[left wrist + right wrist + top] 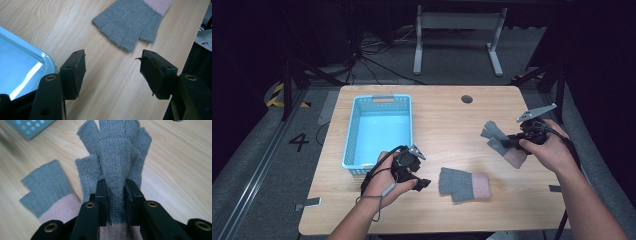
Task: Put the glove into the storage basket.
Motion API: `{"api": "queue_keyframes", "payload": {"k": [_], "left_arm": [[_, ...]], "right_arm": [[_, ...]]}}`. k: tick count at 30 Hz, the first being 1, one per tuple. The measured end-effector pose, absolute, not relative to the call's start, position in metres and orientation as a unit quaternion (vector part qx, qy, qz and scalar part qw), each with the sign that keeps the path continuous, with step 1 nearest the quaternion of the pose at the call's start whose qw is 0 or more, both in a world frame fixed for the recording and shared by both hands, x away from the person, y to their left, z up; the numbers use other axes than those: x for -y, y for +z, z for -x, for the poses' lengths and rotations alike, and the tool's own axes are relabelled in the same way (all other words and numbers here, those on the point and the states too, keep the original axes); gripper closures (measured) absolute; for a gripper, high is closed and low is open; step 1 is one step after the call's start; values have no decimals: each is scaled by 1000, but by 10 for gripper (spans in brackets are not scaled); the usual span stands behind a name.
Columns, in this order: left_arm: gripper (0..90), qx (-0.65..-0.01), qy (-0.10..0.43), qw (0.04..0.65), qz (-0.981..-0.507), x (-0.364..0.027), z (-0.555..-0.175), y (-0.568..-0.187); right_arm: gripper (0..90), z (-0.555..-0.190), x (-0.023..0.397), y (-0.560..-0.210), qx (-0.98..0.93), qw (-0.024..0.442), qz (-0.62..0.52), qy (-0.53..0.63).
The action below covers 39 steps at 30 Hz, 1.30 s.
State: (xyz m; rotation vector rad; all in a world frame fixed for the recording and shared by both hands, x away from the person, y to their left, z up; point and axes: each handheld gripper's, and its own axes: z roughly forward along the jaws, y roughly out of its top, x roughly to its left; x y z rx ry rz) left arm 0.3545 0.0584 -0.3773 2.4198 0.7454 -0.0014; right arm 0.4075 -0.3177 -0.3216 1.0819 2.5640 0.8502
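Grey knit bunches between the closed jaws of the right tool (116,202), which pinches a fingerless glove (117,157) near the counter's right edge. The left tool (112,72) gapes wide, empty, toward a second glove (463,184) lying near the front edge beside a blue basket (351,130). Lifting cleanly likely means keeping the pinch near the pink cuff so the fabric hangs free.

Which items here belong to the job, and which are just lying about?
Likely in the job:
- right gripper, shut on a grey glove
- left gripper, open
- second glove
- blue basket

Lying about:
- tape strip
- round table hole
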Motion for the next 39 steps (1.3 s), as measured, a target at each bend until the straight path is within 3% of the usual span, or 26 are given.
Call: {"api": "queue_keyframes", "payload": {"k": [14, 16, 30, 39], "left_arm": [[383, -283, -3, 302, -910, -60, -353, -376], [468, -288, -17, 295, -911, -59, -352, -376], [429, -292, 15, 297, -909, -54, -350, -375], [550, -273, -8, 318, -908, -56, -350, -377]], "right_arm": [[754, -388, 284, -317, -906, 101, -292, 290], [753, -386, 279, -318, -911, 96, -280, 288], [750, -373, 250, -340, -928, 75, -233, 282], [744, -371, 232, -367, -940, 58, -200, 268]]}}
